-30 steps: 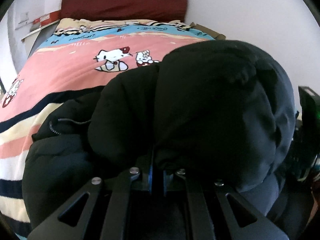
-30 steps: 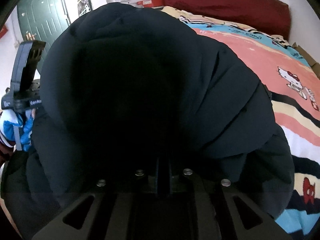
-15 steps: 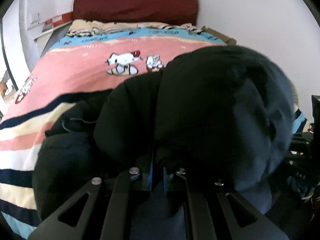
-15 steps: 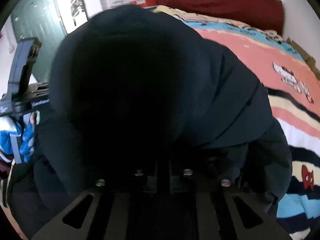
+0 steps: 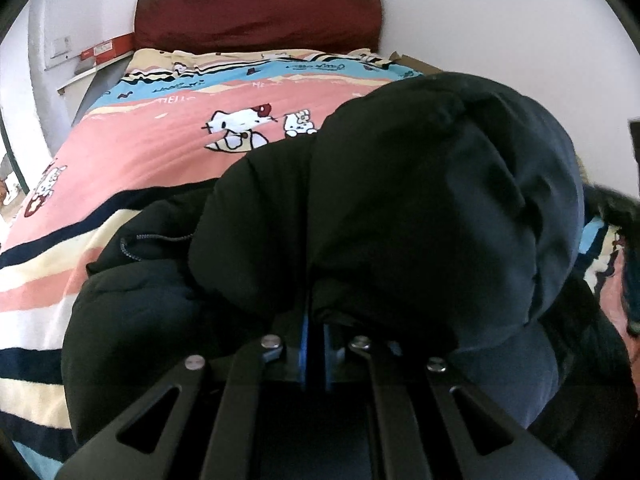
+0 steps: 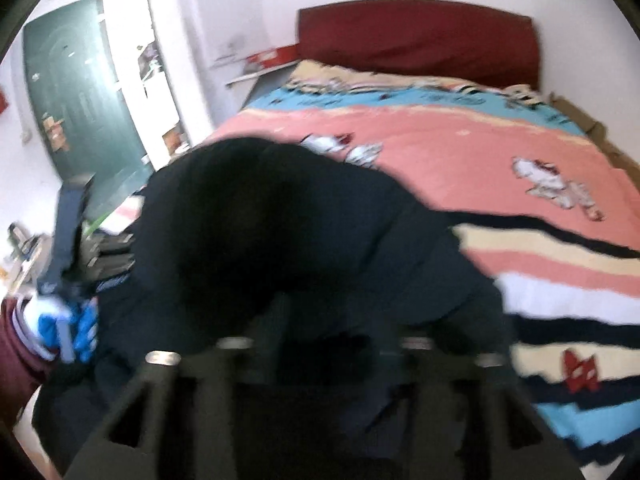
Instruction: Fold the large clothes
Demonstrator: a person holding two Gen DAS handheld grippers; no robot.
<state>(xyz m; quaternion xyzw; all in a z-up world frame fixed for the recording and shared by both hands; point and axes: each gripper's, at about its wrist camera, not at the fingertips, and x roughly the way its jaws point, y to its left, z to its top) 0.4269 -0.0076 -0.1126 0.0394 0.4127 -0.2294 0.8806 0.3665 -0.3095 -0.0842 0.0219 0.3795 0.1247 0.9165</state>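
since the earlier frame the black jacket [image 6: 304, 248] takes up far less of the right wrist view: a second ago it filled nearly the whole picture, and now the bed shows wide above and beside it, with the whole frame smeared by motion. in the left wrist view the jacket [image 5: 420, 220] has sunk a little, so more of the bedspread [image 5: 168, 152] shows past it.

the jacket is a bulky, puffy black thing lying in a heap at the near end of the bed, bunched into thick rolls, with a cord [image 5: 160, 238] trailing along its left side. the left gripper [image 5: 315, 334] is closed, its two blue-edged fingers nearly together with a fold of the jacket pinched between them. the right gripper [image 6: 326, 340] sits against the jacket too, but blur and dark cloth hide its fingers, so i cannot tell how it stands.

under the jacket lies a striped bedspread [image 6: 500, 168] in pink, cream, navy and blue, printed with cartoon cats. a dark red headboard [image 5: 256, 12] stands against the white wall at the far end. in the right wrist view the left tool and a blue-gloved hand [image 6: 80, 328] show at the left edge, with a green door [image 6: 76, 100] beyond.
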